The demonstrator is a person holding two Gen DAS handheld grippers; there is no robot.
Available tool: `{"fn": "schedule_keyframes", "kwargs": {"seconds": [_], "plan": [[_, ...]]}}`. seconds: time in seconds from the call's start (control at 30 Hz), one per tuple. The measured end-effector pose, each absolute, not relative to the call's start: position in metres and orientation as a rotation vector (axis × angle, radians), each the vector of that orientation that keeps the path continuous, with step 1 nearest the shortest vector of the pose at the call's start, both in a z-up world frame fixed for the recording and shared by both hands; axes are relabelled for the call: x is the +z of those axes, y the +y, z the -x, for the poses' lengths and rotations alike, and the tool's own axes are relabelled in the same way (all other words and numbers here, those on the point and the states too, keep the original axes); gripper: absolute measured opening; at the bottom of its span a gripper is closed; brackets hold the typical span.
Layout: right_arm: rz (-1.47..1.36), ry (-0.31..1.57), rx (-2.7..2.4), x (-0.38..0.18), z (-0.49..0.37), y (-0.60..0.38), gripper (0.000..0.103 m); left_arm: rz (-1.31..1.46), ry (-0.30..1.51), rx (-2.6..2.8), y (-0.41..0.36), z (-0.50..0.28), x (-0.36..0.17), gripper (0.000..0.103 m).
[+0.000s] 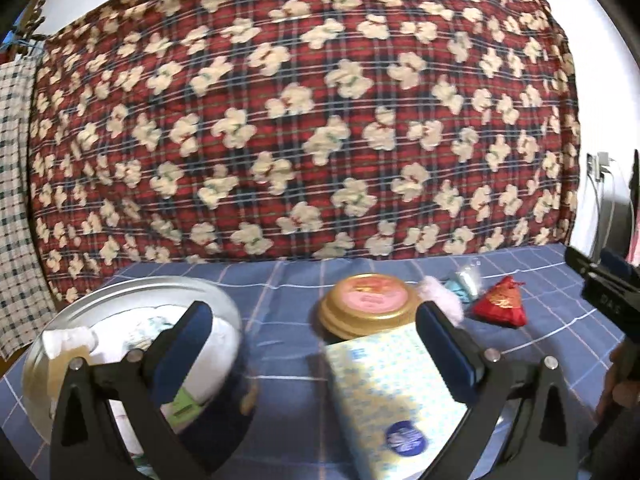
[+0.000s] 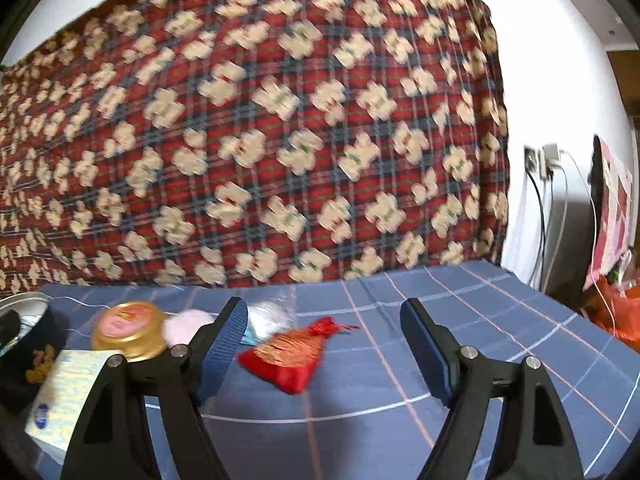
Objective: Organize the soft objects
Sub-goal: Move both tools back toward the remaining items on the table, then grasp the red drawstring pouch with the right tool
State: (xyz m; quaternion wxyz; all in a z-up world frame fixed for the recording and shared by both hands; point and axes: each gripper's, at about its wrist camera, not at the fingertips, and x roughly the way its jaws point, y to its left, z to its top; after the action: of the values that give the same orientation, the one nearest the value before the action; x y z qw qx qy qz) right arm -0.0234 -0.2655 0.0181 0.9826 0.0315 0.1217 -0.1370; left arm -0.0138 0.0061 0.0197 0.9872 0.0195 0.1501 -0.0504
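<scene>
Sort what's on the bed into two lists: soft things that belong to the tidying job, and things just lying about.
Belongs to the job:
- red drawstring pouch
- pink fluffy puff
- pale blue soft bundle
- round tin, apparently already holding soft items

Just lying about:
- gold-lidded jar
- patterned box
- floral plaid quilt
- wall chargers and cables

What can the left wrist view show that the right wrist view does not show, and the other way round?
Only the left wrist view: the inside of the clear round container, with white things in it, and the right hand-held gripper at its edge.

Only the right wrist view: the orange bag beyond the bed's corner.

Both: the red pouch, gold tin, pink fluffy ball, patterned tissue pack, blue checked sheet and red teddy-print quilt.
</scene>
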Motion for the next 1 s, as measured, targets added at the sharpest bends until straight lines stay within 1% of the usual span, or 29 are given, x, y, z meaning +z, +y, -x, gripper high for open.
{"fn": "schedule_keyframes", "kwargs": {"seconds": [0.17,0.43,0.6,0.73,0.9,1.0], "plan": [[-0.169,0.317,-0.282,0.010,0.009,-0.298,0.081,-0.025,0.322,-0.158,-0.014,0.010,0.023,0.103],[-0.291,0.467,-0.180,-0.001,-0.033,-0.311,0.081,-0.028,0.335,-0.229,-0.045,0.003,0.021,0.103],[-0.279,0.564,-0.159,-0.012,-0.073,-0.300,0.081,-0.030,0.334,-0.230,-0.046,-0.001,0.018,0.103],[-0.301,0.694,-0.127,-0.031,-0.102,-0.292,0.081,-0.008,0.343,-0.229,-0.044,-0.007,0.015,0.103],[-0.315,0.734,-0.108,-0.036,-0.118,-0.289,0.080,0.024,0.367,-0.242,-0.040,-0.013,0.015,0.103],[-0.327,0.800,-0.102,-0.043,-0.131,-0.287,0.081,0.017,0.361,-0.245,-0.040,-0.012,0.016,0.103]]}}
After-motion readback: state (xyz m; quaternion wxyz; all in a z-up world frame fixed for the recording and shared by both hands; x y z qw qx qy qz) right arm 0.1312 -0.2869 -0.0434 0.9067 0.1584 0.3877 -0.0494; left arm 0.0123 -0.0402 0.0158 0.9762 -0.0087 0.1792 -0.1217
